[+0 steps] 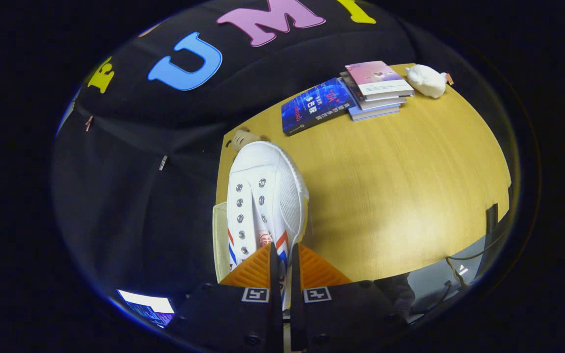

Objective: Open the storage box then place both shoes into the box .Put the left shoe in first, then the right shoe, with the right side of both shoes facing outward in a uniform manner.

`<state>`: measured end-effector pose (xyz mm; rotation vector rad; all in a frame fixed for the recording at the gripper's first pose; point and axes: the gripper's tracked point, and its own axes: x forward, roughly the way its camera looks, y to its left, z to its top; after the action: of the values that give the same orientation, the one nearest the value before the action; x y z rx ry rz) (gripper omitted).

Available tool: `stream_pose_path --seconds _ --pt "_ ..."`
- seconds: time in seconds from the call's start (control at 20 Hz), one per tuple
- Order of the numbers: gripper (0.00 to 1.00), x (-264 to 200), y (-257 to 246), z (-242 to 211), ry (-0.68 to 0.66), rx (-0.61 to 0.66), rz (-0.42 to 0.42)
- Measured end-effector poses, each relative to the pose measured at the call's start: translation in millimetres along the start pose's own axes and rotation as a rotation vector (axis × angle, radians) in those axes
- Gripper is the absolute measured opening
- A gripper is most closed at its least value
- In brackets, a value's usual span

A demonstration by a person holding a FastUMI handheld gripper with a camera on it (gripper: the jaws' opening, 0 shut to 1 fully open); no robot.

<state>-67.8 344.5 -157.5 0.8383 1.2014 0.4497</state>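
Gripper [282, 255]: fingers nearly together, pinching the heel-side collar of a white canvas shoe [265, 196] between them; both fingers press on the thin edge of the upper. The shoe's long axis runs straight away from the fingers, toe at the far end, heel at the near end. Lace side with metal eyelets faces up and slightly left; no laces visible. Red and blue stripes show on the shoe's side near the fingers.

The shoe sits over the left edge of the wooden bench [400, 196]; I cannot tell whether it rests on it. A pale flat panel [219, 240] lies just left of the shoe. A small plush toy [243, 138] sits beyond the toe. Far side of bench: blue book [317, 105], stack of books [375, 90] right of it, white plush item [427, 81] further right.
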Motion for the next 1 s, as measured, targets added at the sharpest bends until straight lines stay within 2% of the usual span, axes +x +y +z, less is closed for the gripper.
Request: stream_pose_path --seconds 0.25,0.55,0.6,0.65,0.7,0.8,0.85,0.9,1.0 --pt "0.11 38.2 33.2 -31.3 0.079 -0.04 -0.022" --pt "0.11 64.3 20.1 -56.6 0.145 -0.138 -0.168" --pt "0.12 66.0 20.4 -58.9 0.146 -0.139 -0.165" --pt "0.26 68.6 33.7 -56.9 0.135 -0.111 -0.105" --pt "0.34 68.4 40.7 -52.4 0.118 -0.09 -0.08" --pt "0.63 59.7 42.3 -40.5 0.091 -0.091 -0.075" --pt "0.94 60.4 40.7 -38.1 0.084 -0.092 -0.072" --pt "0.99 58.4 41.1 -40.6 0.083 -0.086 -0.068" --pt "0.98 56.2 37.7 -41.8 0.086 -0.076 -0.065"
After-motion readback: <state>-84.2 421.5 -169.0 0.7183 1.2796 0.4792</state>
